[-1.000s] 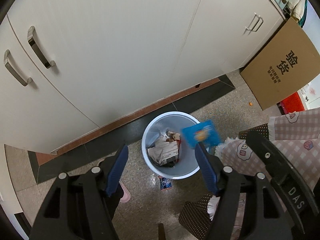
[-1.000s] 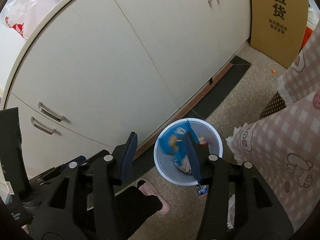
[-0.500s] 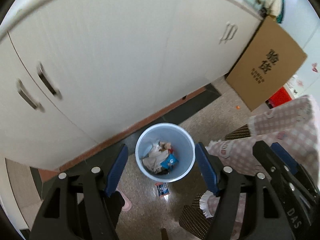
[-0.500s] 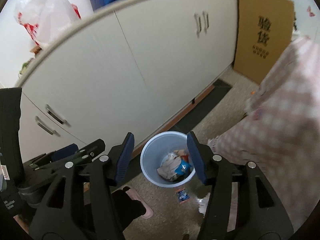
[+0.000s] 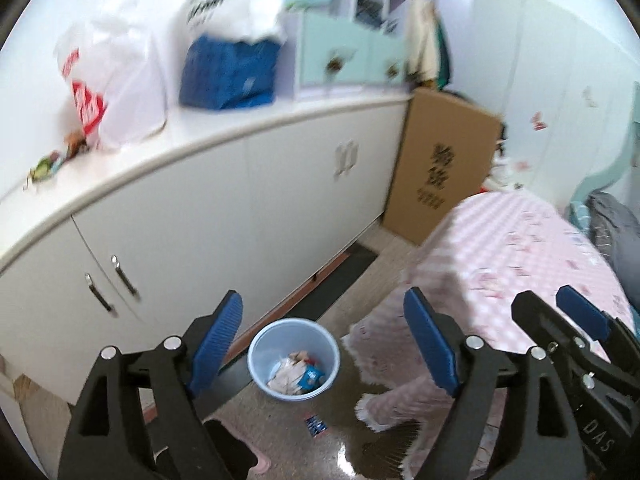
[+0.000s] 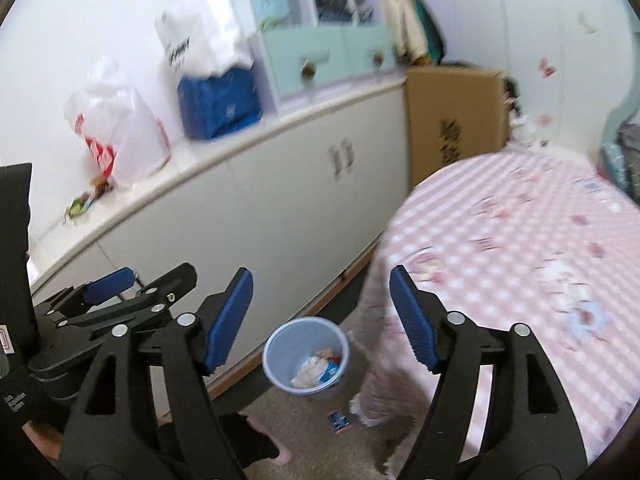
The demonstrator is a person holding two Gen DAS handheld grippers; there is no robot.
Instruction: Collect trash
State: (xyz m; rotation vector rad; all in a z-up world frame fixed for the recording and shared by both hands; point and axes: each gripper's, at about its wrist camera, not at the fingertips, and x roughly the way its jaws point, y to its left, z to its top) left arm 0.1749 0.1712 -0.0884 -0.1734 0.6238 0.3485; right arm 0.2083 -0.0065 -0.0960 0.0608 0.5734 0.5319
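A pale blue trash bin (image 5: 256, 354) stands on the floor by the cabinet base, far below both grippers. It holds crumpled paper and a blue snack wrapper (image 5: 313, 376). A small dark wrapper (image 5: 316, 426) lies on the floor just in front of the bin. My left gripper (image 5: 324, 340) has its jaws opening, with nothing between them. The jaws of my right gripper (image 6: 320, 316) are opening too and hold nothing. In the right wrist view the bin (image 6: 276, 346) and the floor wrapper (image 6: 339, 422) show between the fingers.
A long white cabinet (image 5: 240, 208) runs along the wall, with plastic bags (image 5: 120, 92) and a blue pack (image 5: 228, 72) on top. A cardboard box (image 5: 440, 168) leans at its far end. A table with a pink checked cloth (image 6: 520, 240) fills the right side. A pink slipper (image 6: 280, 455) lies near the bin.
The blue snack wrapper dropped from the right gripper into the bin. Both grippers rose well away from the bin and tilted up, so the cabinet top and the table came into view. Both jaws widened.
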